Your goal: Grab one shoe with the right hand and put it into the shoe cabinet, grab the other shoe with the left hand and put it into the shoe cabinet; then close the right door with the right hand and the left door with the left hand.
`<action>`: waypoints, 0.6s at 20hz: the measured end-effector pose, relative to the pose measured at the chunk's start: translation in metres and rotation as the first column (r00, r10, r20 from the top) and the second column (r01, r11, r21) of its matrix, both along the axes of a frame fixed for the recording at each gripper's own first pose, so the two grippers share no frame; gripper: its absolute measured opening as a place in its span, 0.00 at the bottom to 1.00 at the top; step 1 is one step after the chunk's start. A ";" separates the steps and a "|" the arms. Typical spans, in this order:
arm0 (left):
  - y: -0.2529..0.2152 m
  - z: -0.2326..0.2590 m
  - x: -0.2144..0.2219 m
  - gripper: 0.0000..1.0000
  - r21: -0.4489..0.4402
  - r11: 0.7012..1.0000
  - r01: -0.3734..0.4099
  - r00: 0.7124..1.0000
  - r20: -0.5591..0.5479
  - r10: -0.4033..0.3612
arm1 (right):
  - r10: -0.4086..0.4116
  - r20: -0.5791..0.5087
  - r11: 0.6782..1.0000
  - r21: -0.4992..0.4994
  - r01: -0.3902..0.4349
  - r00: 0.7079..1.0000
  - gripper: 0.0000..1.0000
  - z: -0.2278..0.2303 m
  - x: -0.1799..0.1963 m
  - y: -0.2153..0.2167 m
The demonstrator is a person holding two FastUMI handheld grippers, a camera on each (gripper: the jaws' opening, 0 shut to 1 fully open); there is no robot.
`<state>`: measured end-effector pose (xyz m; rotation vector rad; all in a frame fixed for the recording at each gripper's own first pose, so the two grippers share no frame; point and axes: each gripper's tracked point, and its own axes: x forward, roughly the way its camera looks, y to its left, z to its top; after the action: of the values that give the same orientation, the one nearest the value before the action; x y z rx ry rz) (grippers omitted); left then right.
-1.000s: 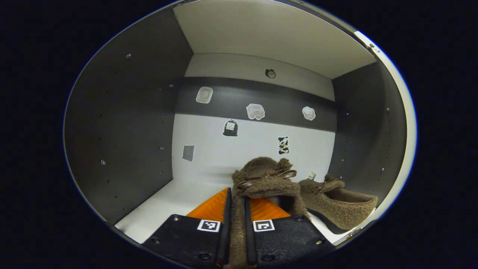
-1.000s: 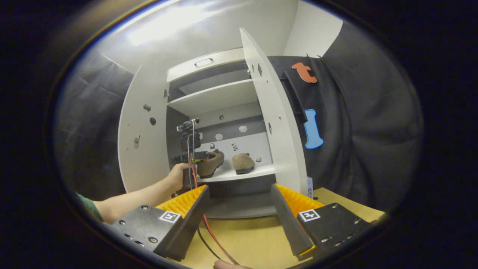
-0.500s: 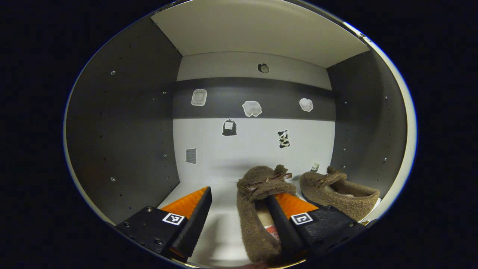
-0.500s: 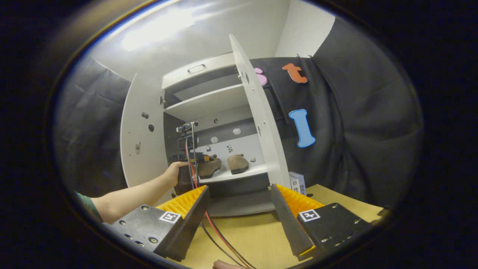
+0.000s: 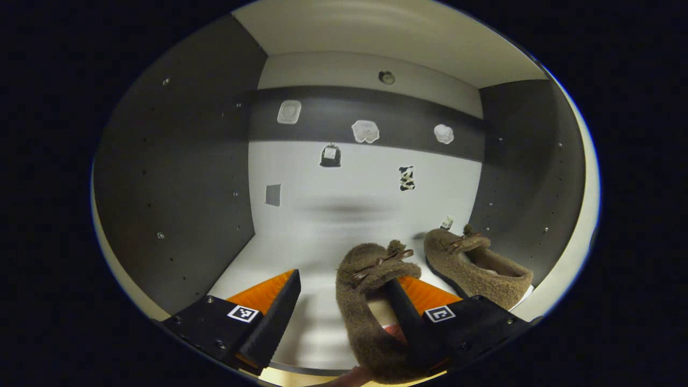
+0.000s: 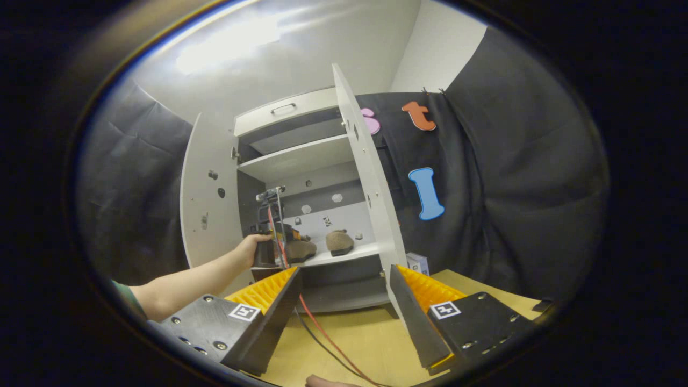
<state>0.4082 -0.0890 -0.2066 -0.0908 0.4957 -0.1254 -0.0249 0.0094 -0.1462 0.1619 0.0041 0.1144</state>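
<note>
With both shoes on the lower shelf (image 5: 258, 258) of the cabinet (image 6: 301, 161), the placing steps look done and the door steps remain. In the left gripper view, the left gripper (image 5: 341, 301) has its jaws spread wide and clamps nothing. The near shoe (image 5: 371, 306) lies on the shelf between the fingers, its toe pointing inward; one finger (image 5: 408, 317) reaches into its opening and appears to touch the lining. The far shoe (image 5: 475, 269) sits just beside it, against the side wall.

In the right gripper view, the right gripper (image 6: 344, 306) hangs over the table (image 6: 355, 344) with jaws wide apart and nothing between them. A hand (image 6: 252, 250) holds the left gripper at the shelf front. The left door (image 6: 207, 209) and the right door (image 6: 371, 199) both stand open.

Likely faults from this state:

- Snagging. If the left gripper pulls straight back, the finger inside the near shoe may drag it toward the shelf edge and off.
- Door obstruction. A heel overhanging the shelf front would stop a door from shutting fully. Whether the near heel overhangs cannot be told.
- Cable fouling. A red cable (image 6: 322, 338) runs across the table below the cabinet and may catch on the gripper or the door.
- Collision. The right door swings into the opening, so the left gripper should clear it first.
</note>
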 end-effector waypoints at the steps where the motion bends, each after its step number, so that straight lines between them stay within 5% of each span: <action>1: 0.000 -0.002 0.007 0.96 0.029 1.000 0.002 1.000 -0.005 -0.002 | 0.009 0.006 1.000 -0.017 -0.009 1.000 0.99 0.002 -0.002 0.003; 6: -0.006 -0.004 0.030 0.95 0.145 0.989 0.036 0.999 -0.019 -0.033 | 0.016 0.013 0.996 -0.088 -0.014 1.000 0.98 0.003 0.006 0.008; 12: -0.001 0.010 0.014 0.94 0.135 0.991 0.018 1.000 -0.027 -0.015 | 0.011 -0.018 0.998 -0.064 -0.012 1.000 0.99 -0.011 0.010 0.003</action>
<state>0.4217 -0.0901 -0.1965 0.0441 0.5294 -0.1068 -0.0150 0.0123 -0.1571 0.0993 0.0262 0.1242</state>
